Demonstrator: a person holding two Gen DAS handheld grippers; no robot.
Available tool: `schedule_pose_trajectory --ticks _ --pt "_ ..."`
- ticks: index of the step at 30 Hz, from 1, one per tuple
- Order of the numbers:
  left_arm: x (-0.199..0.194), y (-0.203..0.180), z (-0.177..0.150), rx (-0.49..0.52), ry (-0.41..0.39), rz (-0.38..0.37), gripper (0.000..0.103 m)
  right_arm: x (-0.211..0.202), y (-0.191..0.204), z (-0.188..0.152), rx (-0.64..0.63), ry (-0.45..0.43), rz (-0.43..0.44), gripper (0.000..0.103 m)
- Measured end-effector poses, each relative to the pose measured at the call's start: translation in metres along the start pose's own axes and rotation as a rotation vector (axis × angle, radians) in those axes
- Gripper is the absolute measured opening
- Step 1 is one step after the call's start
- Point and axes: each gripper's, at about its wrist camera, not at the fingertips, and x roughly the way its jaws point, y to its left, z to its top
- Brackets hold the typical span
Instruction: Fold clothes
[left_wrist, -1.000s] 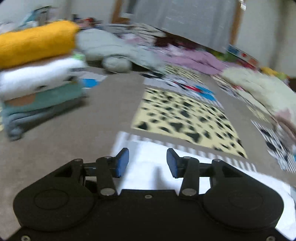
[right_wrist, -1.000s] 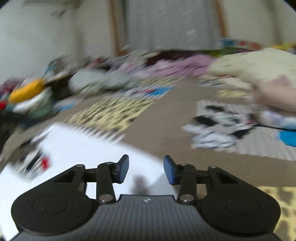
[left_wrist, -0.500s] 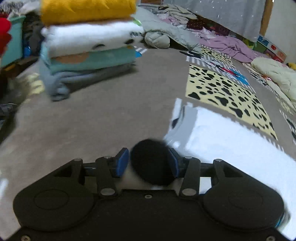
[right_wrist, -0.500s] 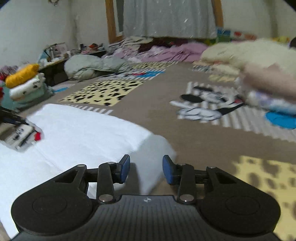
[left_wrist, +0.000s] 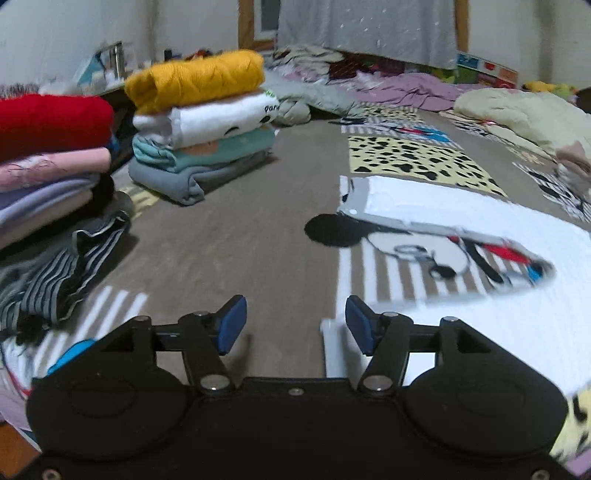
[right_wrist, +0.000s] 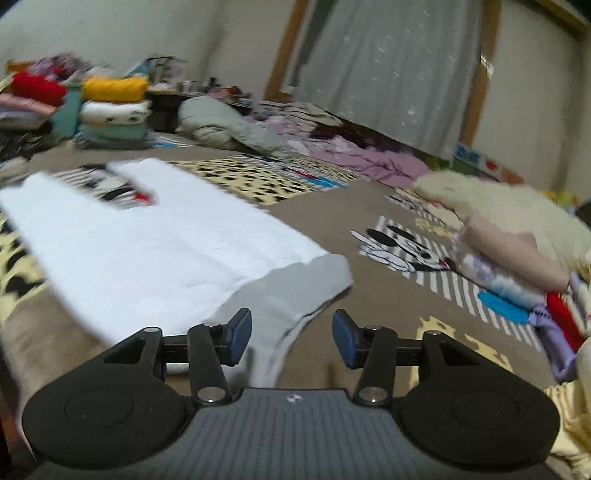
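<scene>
A white garment (left_wrist: 480, 236) with a cartoon mouse print lies spread flat on the brown rug, to the right in the left wrist view. My left gripper (left_wrist: 293, 325) is open just off its near left corner, with nothing between the fingers. In the right wrist view the same white garment (right_wrist: 155, 236) stretches away to the left, and its grey underside (right_wrist: 291, 291) shows at the near corner. My right gripper (right_wrist: 291, 336) hangs open over that grey corner and holds nothing.
Two stacks of folded clothes stand at the left: one topped yellow (left_wrist: 195, 77), one topped red (left_wrist: 51, 118). A striped dark garment (left_wrist: 55, 273) lies crumpled nearby. Loose bedding and clothes (right_wrist: 509, 229) pile up on the right, a grey bundle (right_wrist: 221, 125) at the back.
The left gripper pulled back and swung left; the black round patch that sat between its fingers now lies ahead on the rug. The right gripper turned right, nearer the garment's grey corner. Both jaws spread wider.
</scene>
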Motion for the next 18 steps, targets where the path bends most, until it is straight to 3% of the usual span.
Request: schedule_pose_trajectory --ticks 6,18 --pt "-0.029 -0.003 -0.027 0.021 -0.023 -0.037 0.062 -0.021 0.039 -0.008 -0.152 0.019 0.029 0.053" --pt "-0.046 -0.027 -0.054 0.279 -0.003 -0.05 0.062 -0.032 0.064 -0.009 -0.246 0.022 0.036 0.055"
